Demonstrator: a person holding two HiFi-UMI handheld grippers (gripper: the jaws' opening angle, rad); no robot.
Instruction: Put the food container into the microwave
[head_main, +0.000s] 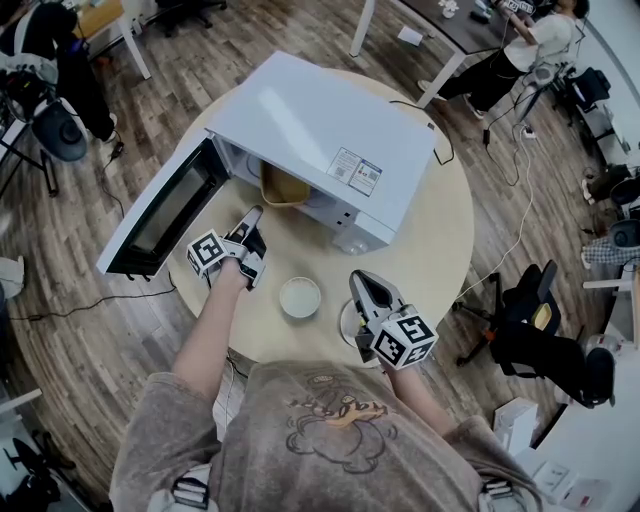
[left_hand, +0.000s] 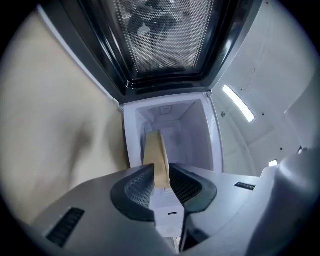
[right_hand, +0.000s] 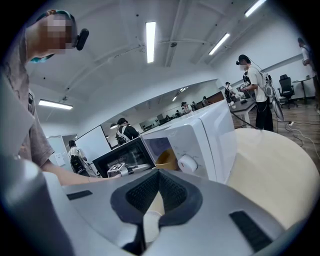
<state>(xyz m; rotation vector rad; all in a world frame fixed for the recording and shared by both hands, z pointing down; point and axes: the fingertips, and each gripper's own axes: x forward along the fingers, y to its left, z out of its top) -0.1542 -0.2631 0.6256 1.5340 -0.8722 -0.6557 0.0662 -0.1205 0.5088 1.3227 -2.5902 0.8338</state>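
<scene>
Grey-shirted person stands at round beige table on wood-plank office floor. White microwave oven, door open, holds tan food container; left gripper clamps its rim. Right gripper hangs closed, empty, above table edge.

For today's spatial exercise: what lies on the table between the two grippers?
A small round white dish; the head view shows it.

Right gripper: jaws together, nothing between. Ahead on round table: white microwave, door open, tan food container inside.
</scene>
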